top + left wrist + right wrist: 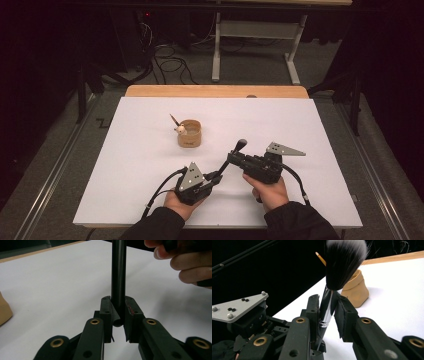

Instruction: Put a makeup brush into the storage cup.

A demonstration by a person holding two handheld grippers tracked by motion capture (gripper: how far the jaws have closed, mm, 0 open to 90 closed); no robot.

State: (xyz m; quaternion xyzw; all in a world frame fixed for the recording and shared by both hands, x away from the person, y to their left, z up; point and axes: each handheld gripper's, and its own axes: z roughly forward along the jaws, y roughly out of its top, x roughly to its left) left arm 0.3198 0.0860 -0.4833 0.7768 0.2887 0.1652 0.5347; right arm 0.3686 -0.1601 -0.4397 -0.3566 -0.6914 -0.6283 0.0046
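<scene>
A makeup brush [226, 166] with a black handle [118, 277], a chrome ferrule and a dark, white-tipped head [344, 262] is held up over the white table, head tilted up and to the right. My left gripper [216, 177] [118, 315] is shut on the bottom end of the handle. My right gripper [232, 161] [327, 312] straddles the ferrule just below the bristles. The ferrule leans on one pad [315, 312], and a thin gap shows at the other pad.
A small tan cup [189, 134] [355, 290] stands on the white sheet [125, 165] behind the grippers, with a thin stick [173, 120] and a small pale piece at its rim. A wooden edge [215, 91] runs along the far side.
</scene>
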